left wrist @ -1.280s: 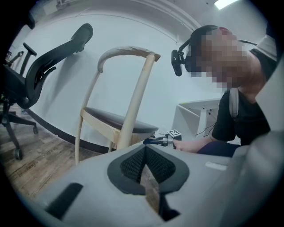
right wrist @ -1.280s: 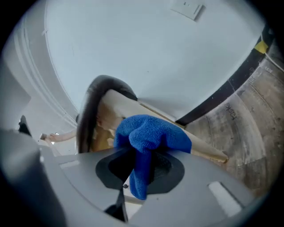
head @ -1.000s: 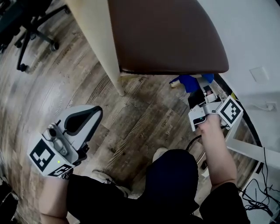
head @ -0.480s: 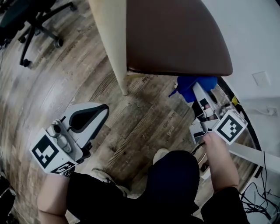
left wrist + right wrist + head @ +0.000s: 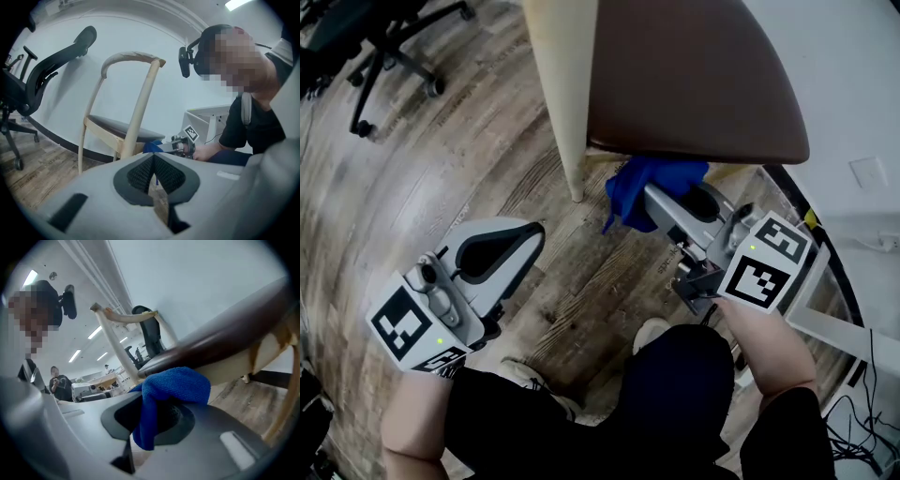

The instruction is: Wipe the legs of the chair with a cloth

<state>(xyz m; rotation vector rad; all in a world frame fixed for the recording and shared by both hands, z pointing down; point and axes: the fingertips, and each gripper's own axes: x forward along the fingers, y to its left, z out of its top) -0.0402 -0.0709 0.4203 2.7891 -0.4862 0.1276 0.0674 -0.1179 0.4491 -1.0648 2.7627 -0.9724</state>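
Note:
A wooden chair with a brown seat (image 5: 684,75) stands on the plank floor; its pale front leg (image 5: 564,103) comes down at the centre top of the head view. My right gripper (image 5: 649,202) is shut on a blue cloth (image 5: 645,187), held just under the seat's front edge, right of that leg and apart from it. In the right gripper view the blue cloth (image 5: 171,392) bulges from between the jaws, with the seat (image 5: 220,345) above. My left gripper (image 5: 492,251) hovers low at the left, shut and empty. In the left gripper view the chair (image 5: 124,126) stands ahead.
A black office chair on castors (image 5: 380,52) stands at the upper left. A white wall (image 5: 844,94) and cables (image 5: 862,394) lie to the right. My knees (image 5: 666,375) fill the bottom of the head view. A white desk (image 5: 206,119) stands behind the right gripper.
My right gripper has swung left with the blue cloth, from beside the wall to under the seat's front edge, nearer the front leg. The left gripper has barely moved.

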